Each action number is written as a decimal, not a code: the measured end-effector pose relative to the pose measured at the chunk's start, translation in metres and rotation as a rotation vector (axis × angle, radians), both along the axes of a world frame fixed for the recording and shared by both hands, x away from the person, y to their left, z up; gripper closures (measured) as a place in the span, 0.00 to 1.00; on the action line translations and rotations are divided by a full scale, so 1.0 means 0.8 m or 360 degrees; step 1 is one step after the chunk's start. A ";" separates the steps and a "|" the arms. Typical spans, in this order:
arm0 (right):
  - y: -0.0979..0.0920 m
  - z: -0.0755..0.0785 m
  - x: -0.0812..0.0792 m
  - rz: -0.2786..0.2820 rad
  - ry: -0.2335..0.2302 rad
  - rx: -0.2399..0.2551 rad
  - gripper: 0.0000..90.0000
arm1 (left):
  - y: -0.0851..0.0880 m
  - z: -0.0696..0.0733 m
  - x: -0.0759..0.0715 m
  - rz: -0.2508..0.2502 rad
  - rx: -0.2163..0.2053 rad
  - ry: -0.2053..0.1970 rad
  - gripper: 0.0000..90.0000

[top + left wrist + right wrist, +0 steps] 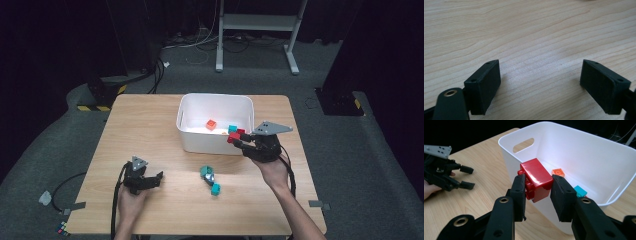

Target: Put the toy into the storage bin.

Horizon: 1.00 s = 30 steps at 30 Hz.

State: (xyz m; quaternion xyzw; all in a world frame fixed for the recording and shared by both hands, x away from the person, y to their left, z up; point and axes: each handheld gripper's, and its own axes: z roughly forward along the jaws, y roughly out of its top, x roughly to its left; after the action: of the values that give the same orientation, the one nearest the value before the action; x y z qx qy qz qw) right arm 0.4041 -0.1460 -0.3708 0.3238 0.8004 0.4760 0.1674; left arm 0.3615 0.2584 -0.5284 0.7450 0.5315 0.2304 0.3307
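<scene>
My right gripper (pixel 537 191) is shut on a glossy red block (pixel 537 178) and holds it over the near rim of the white bin (pixel 579 145). From above, that red block (pixel 234 136) sits at the bin's (pixel 192 102) front right corner, in front of the right gripper (pixel 239 141). An orange block (pixel 211 124) and a teal block (pixel 232 129) lie inside the bin. My left gripper (pixel 159 179) rests open near the table's front left; its jaws stand wide apart over bare wood in the left gripper view (pixel 540 85).
Teal and grey blocks (pixel 209 179) lie on the wooden table (pixel 145 125) between the two grippers, in front of the bin. A small multicoloured cube (pixel 62 230) sits on the floor at the lower left. A white stand (pixel 257 22) is behind the table.
</scene>
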 end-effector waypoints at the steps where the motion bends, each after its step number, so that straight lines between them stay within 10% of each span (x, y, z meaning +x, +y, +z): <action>1: 0.000 0.002 0.001 -0.0002 0.0010 0.0007 0.72 | 0.000 0.000 0.000 0.0000 0.0000 0.0000 0.19; 30: 0.015 0.048 0.066 -0.0082 0.0030 0.0019 0.72 | 0.000 0.000 0.000 -0.0002 -0.0002 0.0001 0.19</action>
State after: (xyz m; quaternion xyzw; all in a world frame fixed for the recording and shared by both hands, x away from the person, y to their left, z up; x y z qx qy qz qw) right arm 0.4567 -0.1338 -0.3321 0.3497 0.7905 0.4733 0.1700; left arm 0.3615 0.2586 -0.5284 0.7453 0.5312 0.2296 0.3312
